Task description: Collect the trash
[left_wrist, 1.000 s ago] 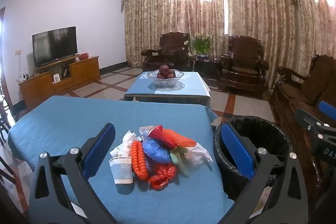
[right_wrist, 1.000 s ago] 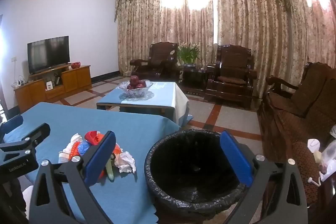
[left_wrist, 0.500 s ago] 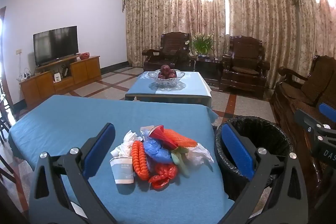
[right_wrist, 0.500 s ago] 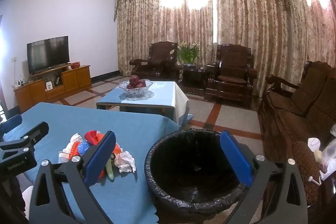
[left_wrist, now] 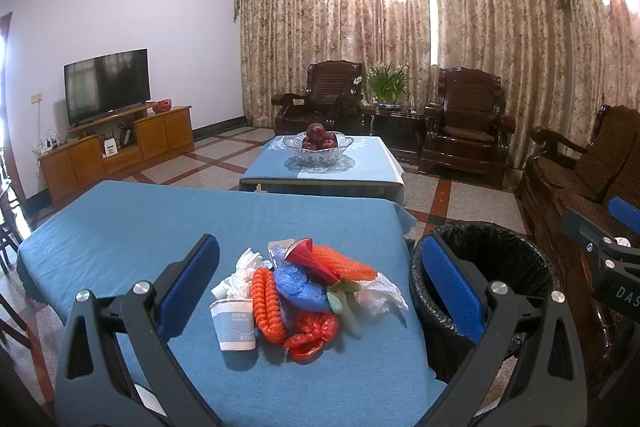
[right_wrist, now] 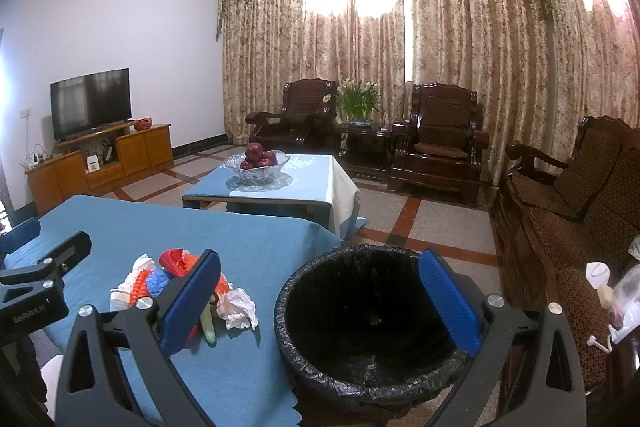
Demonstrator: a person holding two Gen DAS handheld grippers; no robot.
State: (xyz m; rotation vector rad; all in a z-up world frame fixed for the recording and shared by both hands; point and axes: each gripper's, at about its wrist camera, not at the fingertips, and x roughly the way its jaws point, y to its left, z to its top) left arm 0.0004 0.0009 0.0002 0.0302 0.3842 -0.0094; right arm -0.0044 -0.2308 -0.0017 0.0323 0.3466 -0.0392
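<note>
A pile of trash (left_wrist: 304, 291) lies on the blue table (left_wrist: 132, 223): a paper cup (left_wrist: 234, 323), white tissues (left_wrist: 380, 293), orange and red netting, a blue wrapper and a red cone. The pile also shows in the right wrist view (right_wrist: 184, 283). A bin lined with a black bag (right_wrist: 372, 323) stands beside the table's right edge; it also shows in the left wrist view (left_wrist: 508, 267). My left gripper (left_wrist: 320, 287) is open and empty, held above the pile. My right gripper (right_wrist: 320, 295) is open and empty, over the bin's near rim.
A low table with a glass fruit bowl (left_wrist: 318, 147) stands beyond. Wooden armchairs (left_wrist: 464, 123) and a sofa (right_wrist: 572, 203) line the back and right. A TV cabinet (left_wrist: 116, 147) stands at left.
The left wrist view has shifted slightly, with the pile a little higher in frame. The right gripper has barely moved. Both grippers stay open.
</note>
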